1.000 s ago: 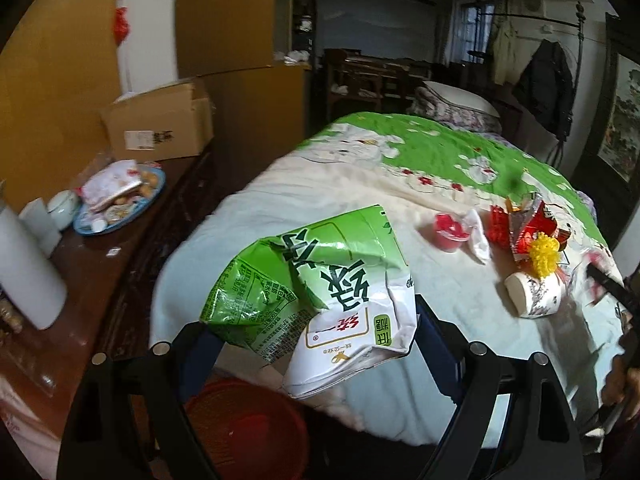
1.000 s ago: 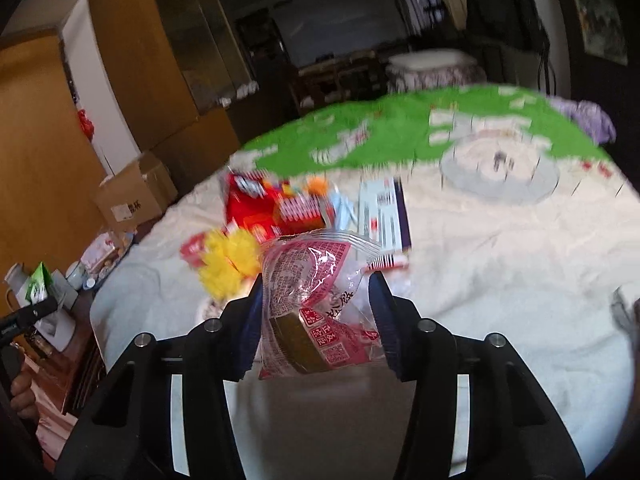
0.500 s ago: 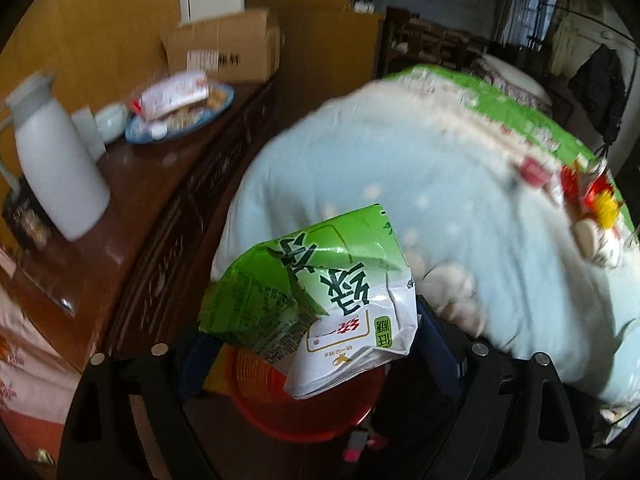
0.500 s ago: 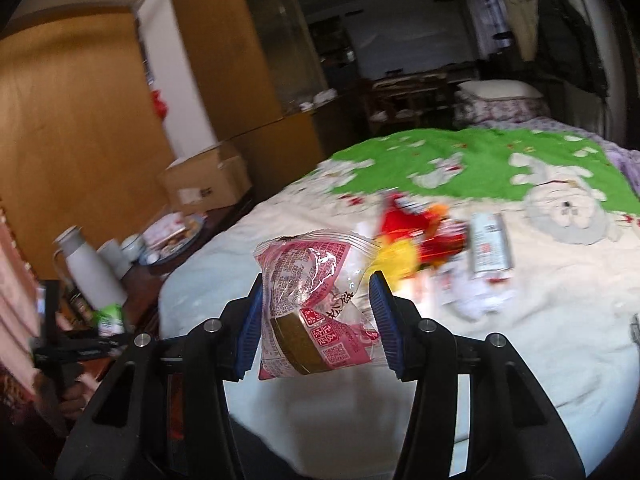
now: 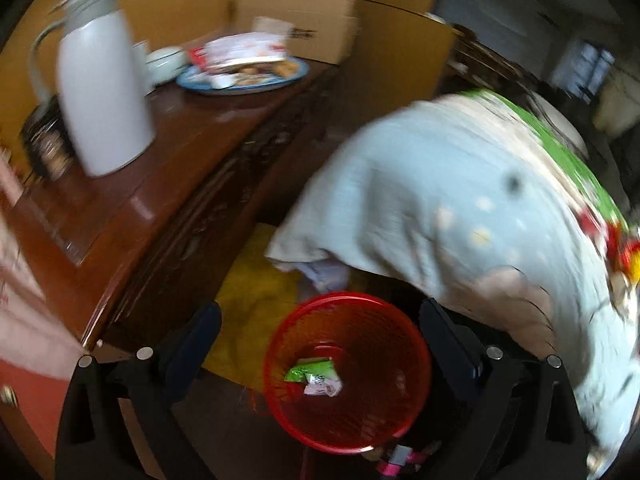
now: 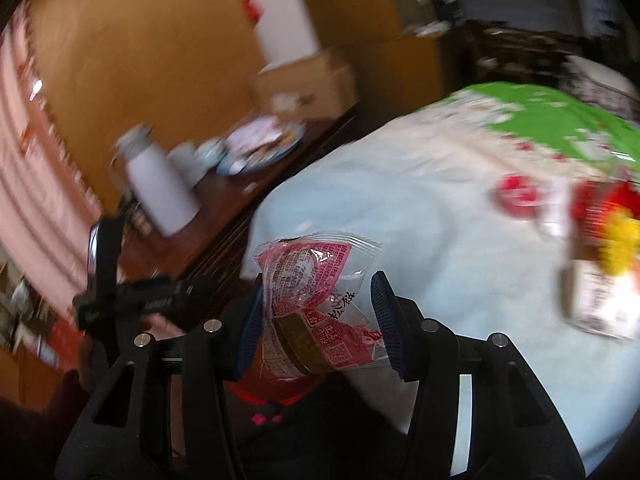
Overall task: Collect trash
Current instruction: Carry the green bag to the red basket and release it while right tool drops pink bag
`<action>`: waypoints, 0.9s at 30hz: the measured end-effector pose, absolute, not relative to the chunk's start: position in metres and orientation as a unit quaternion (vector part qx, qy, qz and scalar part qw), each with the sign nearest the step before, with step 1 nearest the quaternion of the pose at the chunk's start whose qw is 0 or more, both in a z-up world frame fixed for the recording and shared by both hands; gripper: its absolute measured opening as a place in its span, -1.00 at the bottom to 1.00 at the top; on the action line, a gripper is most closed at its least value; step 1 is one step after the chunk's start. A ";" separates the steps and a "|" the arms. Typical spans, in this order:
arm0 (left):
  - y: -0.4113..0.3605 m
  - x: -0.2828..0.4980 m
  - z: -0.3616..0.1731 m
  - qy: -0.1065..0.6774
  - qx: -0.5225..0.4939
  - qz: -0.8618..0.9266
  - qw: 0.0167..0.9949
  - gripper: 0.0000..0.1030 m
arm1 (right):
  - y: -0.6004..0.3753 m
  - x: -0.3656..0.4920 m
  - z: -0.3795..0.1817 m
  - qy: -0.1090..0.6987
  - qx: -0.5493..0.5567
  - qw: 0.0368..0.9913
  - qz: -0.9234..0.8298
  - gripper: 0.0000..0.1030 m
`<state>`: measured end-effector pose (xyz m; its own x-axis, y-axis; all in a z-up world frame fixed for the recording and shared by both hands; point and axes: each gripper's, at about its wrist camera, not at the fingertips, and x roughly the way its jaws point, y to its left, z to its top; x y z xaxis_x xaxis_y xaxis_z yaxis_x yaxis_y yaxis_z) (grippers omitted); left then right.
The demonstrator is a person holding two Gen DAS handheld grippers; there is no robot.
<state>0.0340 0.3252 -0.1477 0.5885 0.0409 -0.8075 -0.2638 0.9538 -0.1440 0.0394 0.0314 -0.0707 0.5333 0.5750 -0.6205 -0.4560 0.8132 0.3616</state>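
Looking down along the left gripper (image 5: 320, 344), we find its jaws spread wide with nothing between them; they have just been opening, and the green-and-white snack bag (image 5: 314, 376) lies crumpled on the bottom of the red mesh waste basket (image 5: 396, 412), straight below the gap between the fingers and well clear of both pads. The basket stands on the floor, near us, between the dark wooden sideboard (image 5: 168, 184) on the left and the hanging edge of the pale blue bedspread (image 5: 460, 216) on the right, with a yellow cloth (image 5: 256, 300) just beyond its far rim. On the sideboard we see a white thermos jug (image 5: 100, 96), a blue plate of snacks (image 5: 244, 76) farther back, and a cardboard box (image 5: 308, 28) at the far end. In the right wrist view, the right gripper (image 6: 318, 320) is clamped on a pink-and-clear snack wrapper (image 6: 316, 300), both blue pads pressing its sides and its crimped top sticking up beyond the fingertips; its jaws have just eased slightly wider, yet the wrapper sits between them. More litter lies far right on the bedspread: a red cup (image 6: 518, 196), a red packet with a yellow tuft (image 6: 616, 232) and a paper cup (image 6: 600, 300). The picture is blurred, so the small print cannot be read.
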 end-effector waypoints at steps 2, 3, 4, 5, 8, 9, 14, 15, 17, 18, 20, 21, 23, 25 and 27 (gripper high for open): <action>0.341 0.032 -0.152 0.445 -0.137 0.103 0.879 0.89 | 0.062 0.046 -0.079 0.400 0.062 0.856 0.321 0.03; 0.347 0.031 -0.154 0.445 -0.140 0.112 0.878 0.89 | 0.077 0.049 -0.083 0.408 0.054 0.849 0.330 0.08; 0.352 0.029 -0.156 0.444 -0.142 0.118 0.877 0.89 | 0.093 0.053 -0.088 0.419 0.043 0.841 0.340 0.11; 0.357 0.028 -0.158 0.444 -0.144 0.125 0.876 0.89 | 0.104 0.056 -0.092 0.426 0.035 0.835 0.346 0.20; 0.366 0.027 -0.165 0.447 -0.143 0.134 0.873 0.89 | 0.125 0.062 -0.103 0.444 0.018 0.825 0.349 0.56; 0.366 0.026 -0.167 0.448 -0.141 0.134 0.873 0.89 | 0.129 0.064 -0.107 0.452 0.019 0.819 0.353 0.58; 0.365 0.026 -0.172 0.451 -0.134 0.128 0.873 0.89 | 0.130 0.068 -0.116 0.472 0.023 0.812 0.343 0.58; 0.364 0.027 -0.173 0.451 -0.133 0.127 0.874 0.89 | 0.130 0.070 -0.117 0.474 0.026 0.812 0.340 0.58; 0.360 0.028 -0.172 0.451 -0.127 0.125 0.874 0.89 | 0.124 0.071 -0.115 0.472 0.032 0.816 0.333 0.58; 0.358 0.028 -0.170 0.451 -0.123 0.124 0.875 0.89 | 0.120 0.072 -0.113 0.468 0.036 0.819 0.331 0.58; 0.351 0.027 -0.165 0.446 -0.114 0.122 0.879 0.89 | 0.112 0.071 -0.107 0.459 0.041 0.826 0.325 0.58; 0.347 0.026 -0.161 0.443 -0.109 0.120 0.882 0.89 | 0.106 0.069 -0.103 0.452 0.045 0.831 0.322 0.58; 0.338 0.025 -0.152 0.434 -0.096 0.114 0.888 0.89 | 0.094 0.065 -0.096 0.441 0.051 0.839 0.316 0.58; 0.323 0.023 -0.140 0.423 -0.077 0.108 0.896 0.89 | 0.080 0.061 -0.088 0.428 0.060 0.847 0.310 0.58; 0.310 0.021 -0.130 0.414 -0.061 0.103 0.902 0.89 | 0.060 0.054 -0.079 0.412 0.073 0.858 0.299 0.63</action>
<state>0.0208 0.3101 -0.1303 0.6362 0.1355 -0.7595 -0.2357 0.9715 -0.0241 0.0536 0.0603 -0.0788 0.4827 0.5725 -0.6628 -0.4522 0.8110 0.3712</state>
